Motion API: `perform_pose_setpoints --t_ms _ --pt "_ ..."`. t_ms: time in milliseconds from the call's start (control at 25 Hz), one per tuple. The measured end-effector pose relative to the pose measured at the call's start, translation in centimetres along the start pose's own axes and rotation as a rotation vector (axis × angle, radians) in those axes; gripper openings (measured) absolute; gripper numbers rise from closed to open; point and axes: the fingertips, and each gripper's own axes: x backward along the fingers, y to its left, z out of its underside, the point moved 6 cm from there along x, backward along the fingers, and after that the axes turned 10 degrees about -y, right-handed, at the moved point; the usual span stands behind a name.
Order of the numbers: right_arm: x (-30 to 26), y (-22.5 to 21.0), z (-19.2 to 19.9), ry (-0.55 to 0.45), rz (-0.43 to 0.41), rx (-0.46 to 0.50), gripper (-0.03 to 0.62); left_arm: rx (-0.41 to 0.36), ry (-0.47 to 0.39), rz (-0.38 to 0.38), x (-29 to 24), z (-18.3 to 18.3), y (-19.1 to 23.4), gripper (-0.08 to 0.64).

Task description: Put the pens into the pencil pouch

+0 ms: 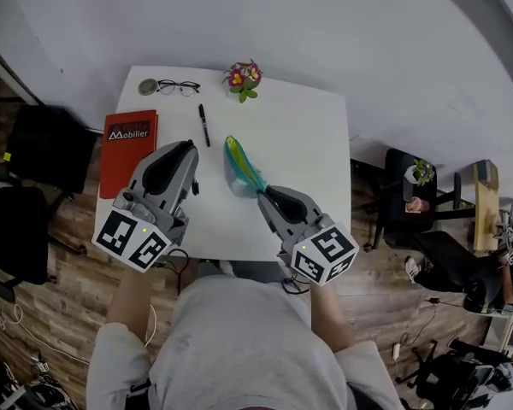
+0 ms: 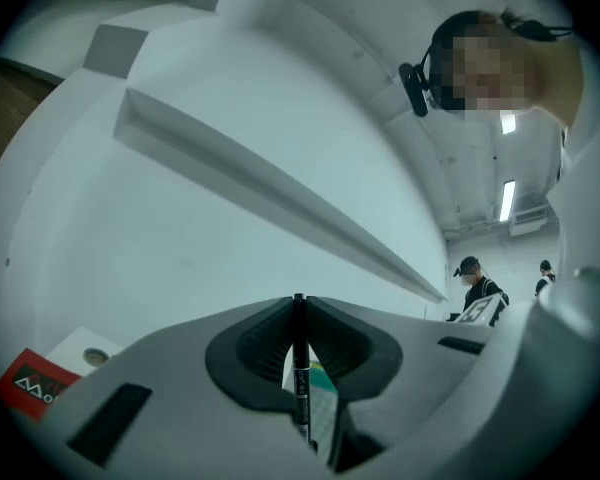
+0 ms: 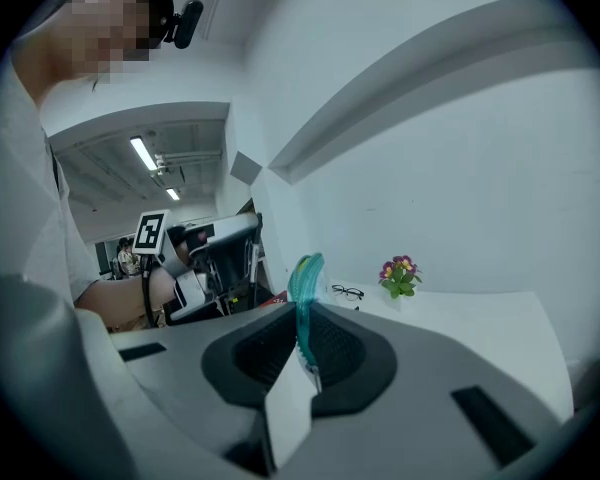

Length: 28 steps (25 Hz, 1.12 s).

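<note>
Left hand-held gripper [image 1: 189, 149] pinches a slim black pen [image 2: 300, 368] while right hand-held gripper [image 1: 263, 196] clamps the glossy teal pouch [image 1: 239, 171].

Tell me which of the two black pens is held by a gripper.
The pen clamped in the left gripper; the other pen lies loose on the table beside the red book.

Left gripper [image 1: 186, 149]: grey shell, black pads [image 2: 252, 353], cube [image 1: 132, 239] of black-white square markers.
Right gripper [image 1: 264, 196]: same grey, black pads [image 3: 265, 353], marker cube [image 1: 325, 254].
Top [image 1: 231, 340]: grey, pale sleeves [image 1: 111, 357].
Cable [image 1: 180, 264]: black, by left cube.
</note>
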Motion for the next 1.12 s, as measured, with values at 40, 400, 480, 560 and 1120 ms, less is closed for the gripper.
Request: perform_pose_setpoints --t_ms 40,400,480,560,1120 --pt "0.0 -0.1 -0.1 -0.001 -0.003 0.000 0.057 0.001 -0.043 0.006 -0.5 -0.9 -0.3 0.058" --pt "-0.5 -0.1 -0.8 -0.004 -0.023 0.004 0.057 -0.021 -0.290 0.058 -4.6 -5.6 -2.1 0.058" --pt "-0.6 -0.1 -0.8 -0.002 -0.027 0.005 0.057 -0.016 -0.309 0.064 -5.3 -5.6 -2.3 0.058" --pt "-0.6 -0.1 -0.9 -0.002 -0.031 0.008 0.057 -0.005 -0.322 0.070 -5.8 -5.5 -2.5 0.058" --pt "-0.9 0.1 -1.9 -0.037 -0.063 0.002 0.057 0.002 -0.276 0.060 -6.5 -3.4 -2.4 0.058"
